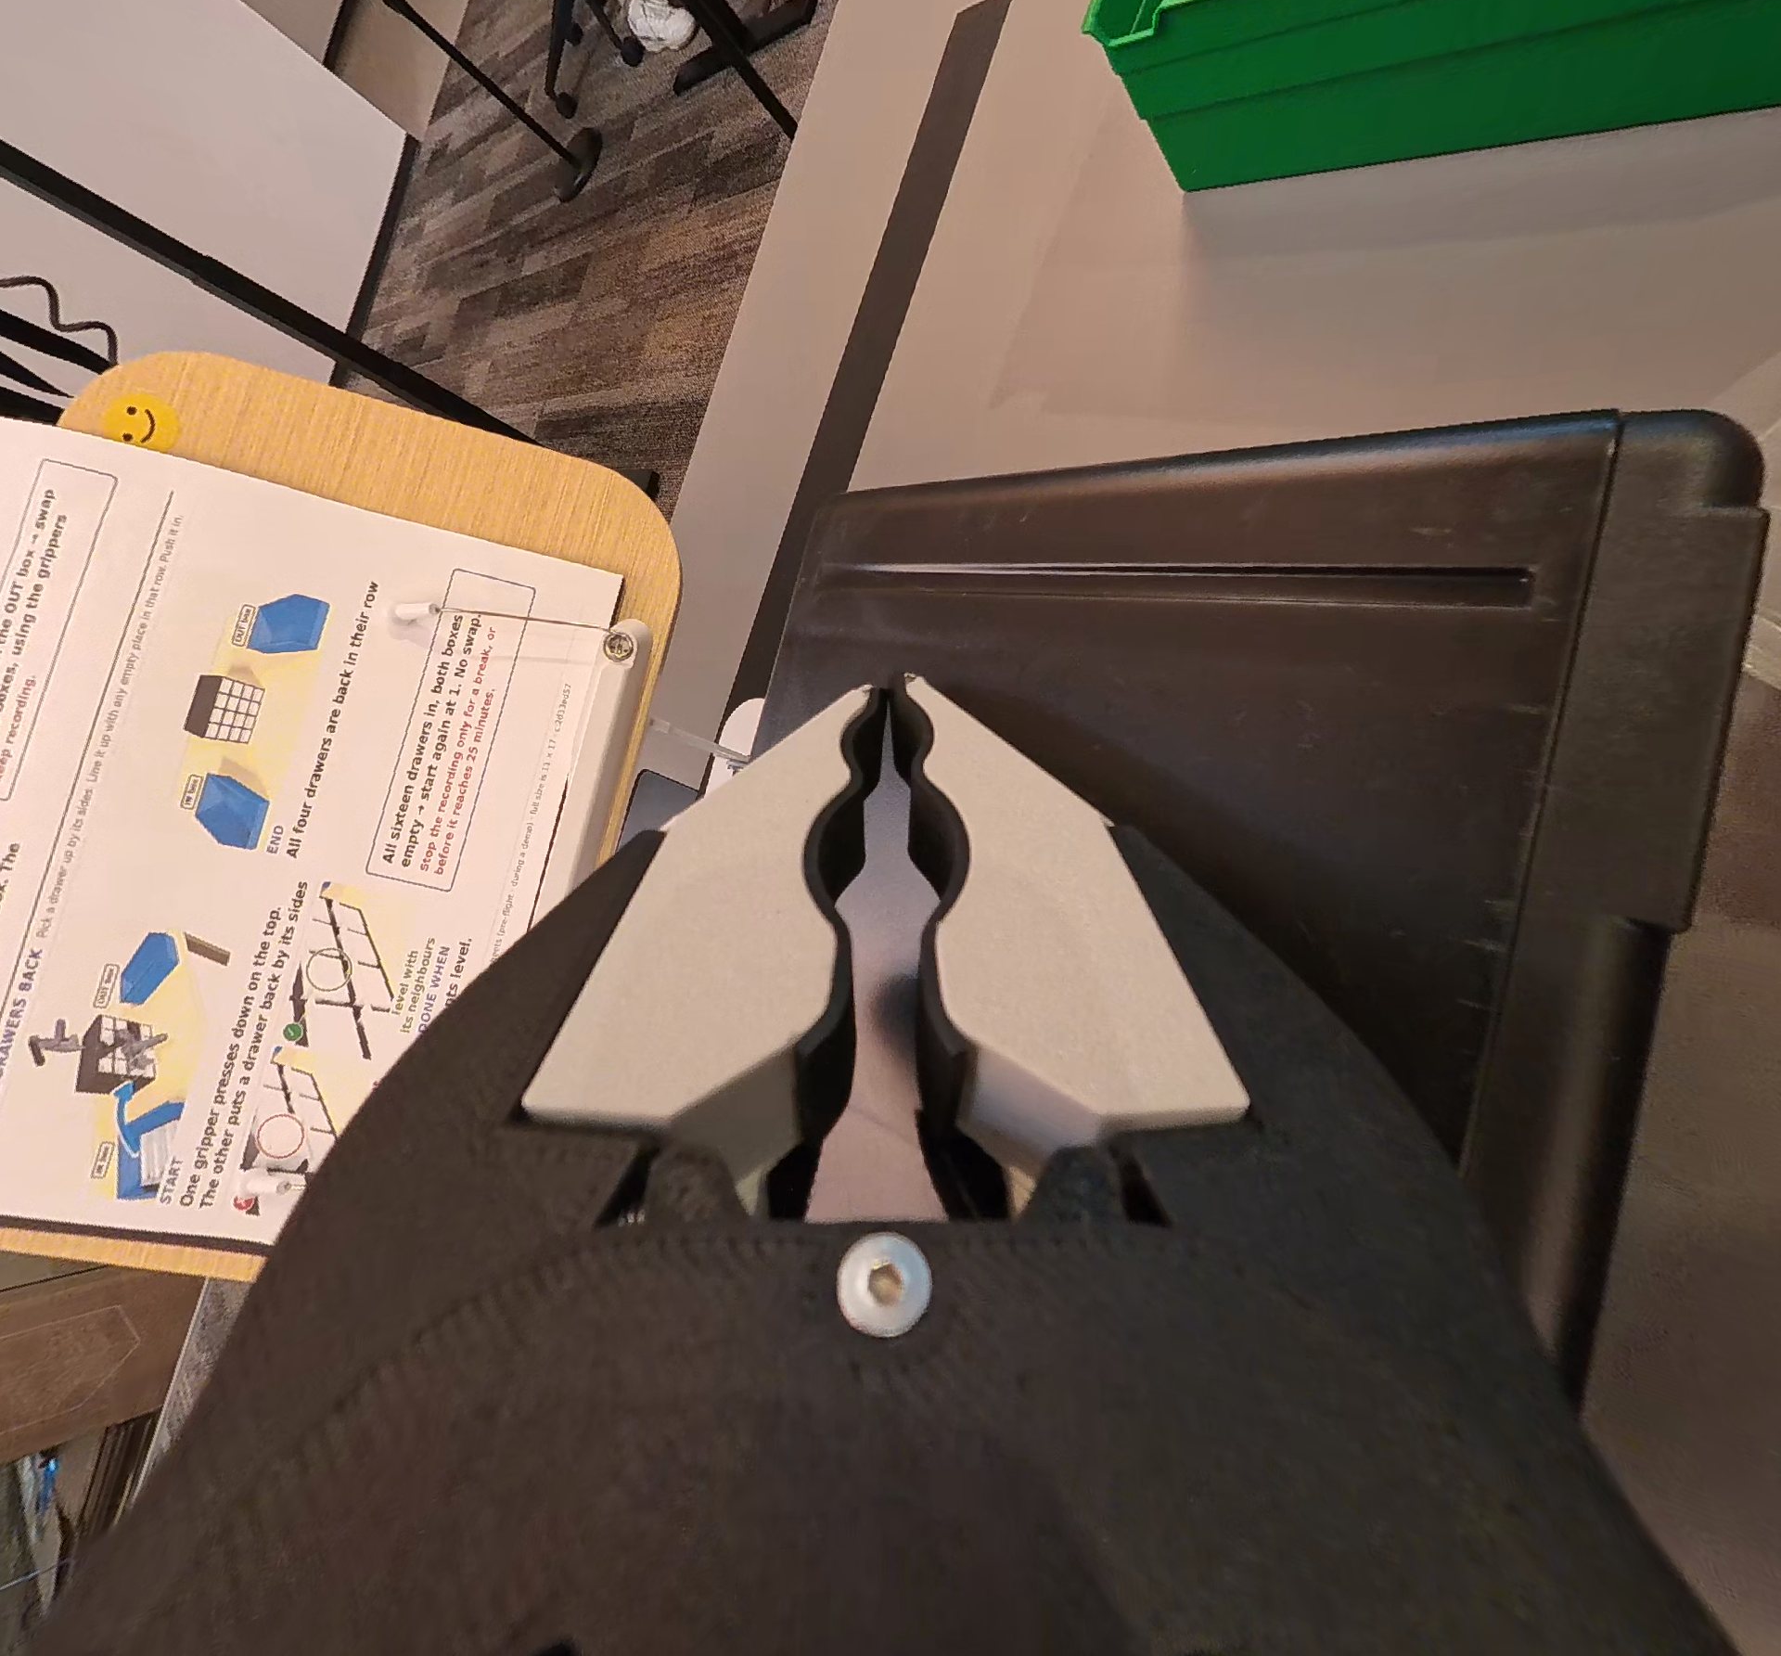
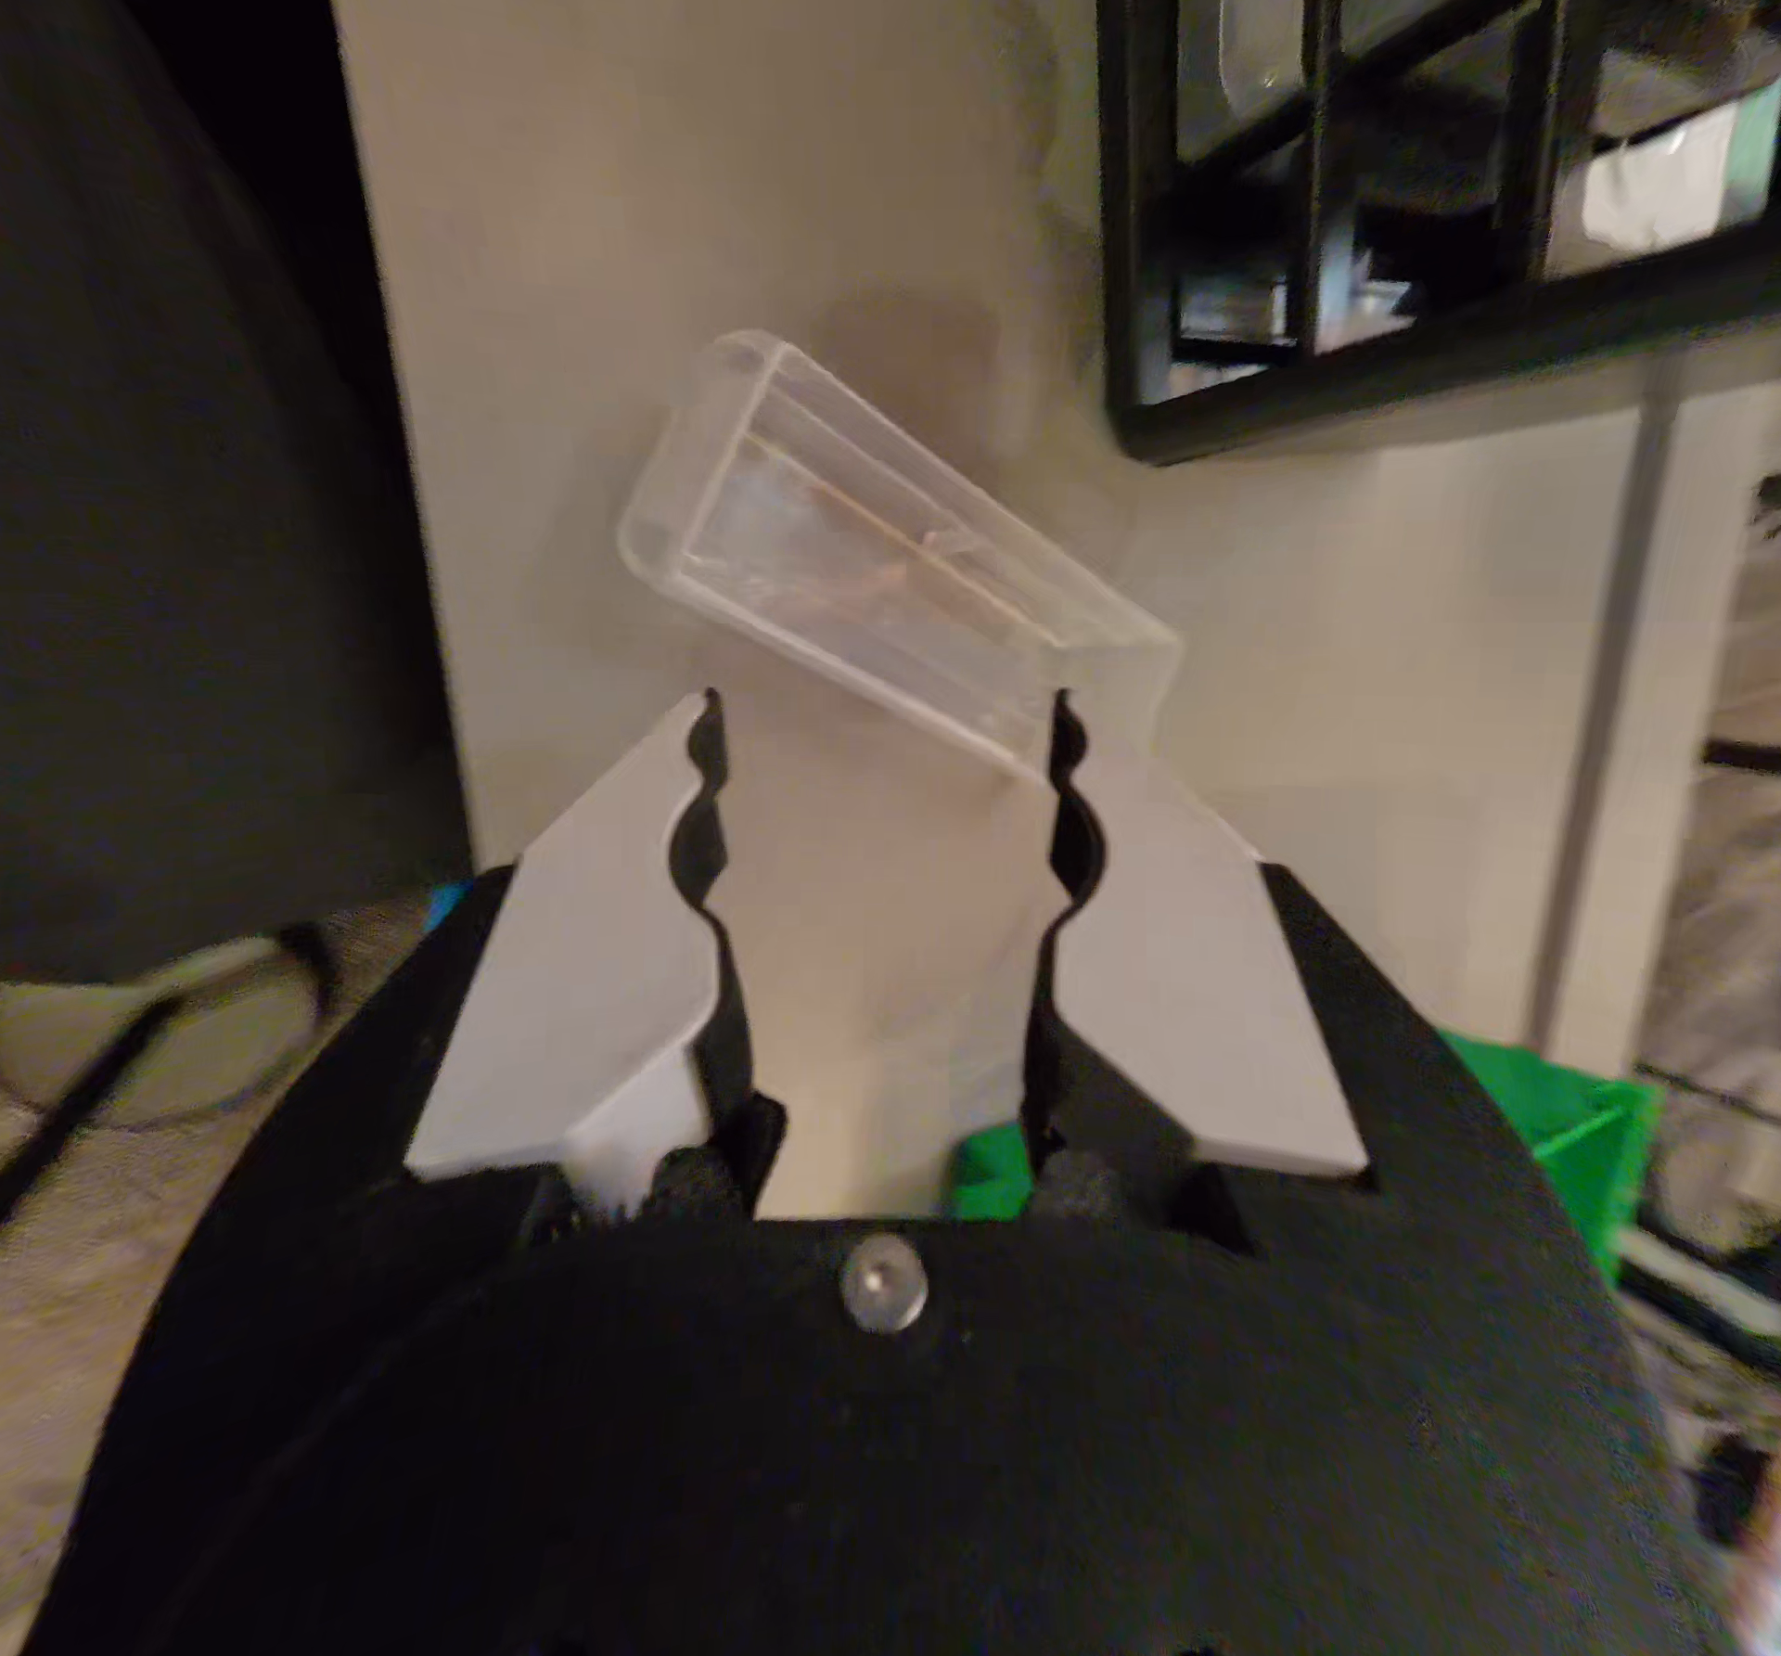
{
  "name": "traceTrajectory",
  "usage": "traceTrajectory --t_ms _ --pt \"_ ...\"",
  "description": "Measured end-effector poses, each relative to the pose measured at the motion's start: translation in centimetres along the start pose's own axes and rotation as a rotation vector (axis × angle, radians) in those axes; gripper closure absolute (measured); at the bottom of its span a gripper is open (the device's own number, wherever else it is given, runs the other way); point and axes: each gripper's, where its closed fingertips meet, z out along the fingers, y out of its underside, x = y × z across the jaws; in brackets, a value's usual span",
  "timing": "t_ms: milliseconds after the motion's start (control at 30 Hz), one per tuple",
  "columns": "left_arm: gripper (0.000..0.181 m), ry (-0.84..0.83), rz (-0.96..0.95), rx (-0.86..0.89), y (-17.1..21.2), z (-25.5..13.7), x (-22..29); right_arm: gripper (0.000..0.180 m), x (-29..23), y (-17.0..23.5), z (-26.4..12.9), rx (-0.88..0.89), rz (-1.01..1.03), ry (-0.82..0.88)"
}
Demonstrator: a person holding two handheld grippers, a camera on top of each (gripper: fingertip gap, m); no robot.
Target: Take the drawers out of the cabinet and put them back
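Note:
My left gripper [image 1: 891, 689] is shut and empty, its tips over the flat top of the black cabinet [image 1: 1253, 742]. In the right wrist view the cabinet's front [image 2: 1446, 164] shows at the upper right as a black grid with clear drawers in several cells. My right gripper [image 2: 885, 694] is open. A clear plastic drawer [image 2: 867, 540] lies tilted on the pale table just beyond its tips, close to the right finger [image 2: 1137, 887], not gripped.
A green bin [image 1: 1465, 39] stands on the grey table behind the cabinet; a green bin [image 2: 1561, 1157] also shows low right in the right wrist view. An instruction sheet [image 1: 289, 790] lies on a wooden side table at left. Carpet and chair legs lie beyond.

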Motion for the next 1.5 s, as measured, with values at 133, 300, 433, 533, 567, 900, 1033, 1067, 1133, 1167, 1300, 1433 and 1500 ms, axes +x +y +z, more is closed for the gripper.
traceTrajectory --t_ms 133,300,433,533,567,900,1033,1067,1133,1167,1300,1433,1500 --pt "0.181 0.000 -0.001 0.000 0.0 0.0 0.0 0.090 2.4 0.4 2.6 -0.107 -0.280 -0.024" --pt "0.181 0.000 -0.001 0.000 0.0 0.0 0.0 0.083 1.9 1.2 6.3 -0.195 -0.495 -0.191" --pt "0.181 0.001 -0.001 0.000 0.0 0.0 0.0 0.101 1.3 0.8 6.8 -0.186 -0.488 -0.295" --pt "0.181 0.000 0.000 0.001 0.0 0.0 0.0 0.111 1.3 0.7 6.5 -0.189 -0.401 -0.339" --pt "0.181 0.000 0.001 0.001 0.0 0.0 0.0 0.113 1.4 0.8 6.3 -0.189 -0.363 -0.346" --pt "0.181 -0.002 0.003 0.000 0.0 0.0 0.0 0.115 11.9 7.3 -5.8 -0.216 0.042 0.003" --pt "0.181 -0.003 0.003 0.000 0.0 0.0 0.0 0.115 14.4 16.2 -9.6 -0.373 0.192 0.064" --pt "0.181 -0.002 0.002 0.000 0.0 0.0 0.0 0.115 14.2 18.2 -9.8 -0.413 0.229 0.048" --pt "0.181 -0.001 0.001 0.000 0.0 0.0 0.0 0.114 13.4 22.0 -9.3 -0.498 0.270 0.009" --pt "0.181 -0.001 0.001 0.000 0.0 0.0 0.0 0.114 12.7 23.6 -8.8 -0.535 0.278 -0.023" --pt "0.181 0.000 0.001 0.000 0.0 0.0 0.0 0.114 10.4 27.5 -6.2 -0.593 0.285 -0.102" --pt "0.181 0.000 -0.002 -0.003 0.0 0.0 0.0 0.112 9.3 29.5 -4.0 -0.619 0.320 -0.128" --pt "0.181 0.000 -0.004 -0.003 0.0 0.0 0.0 0.108 9.0 30.2 -3.3 -0.635 0.331 -0.124"
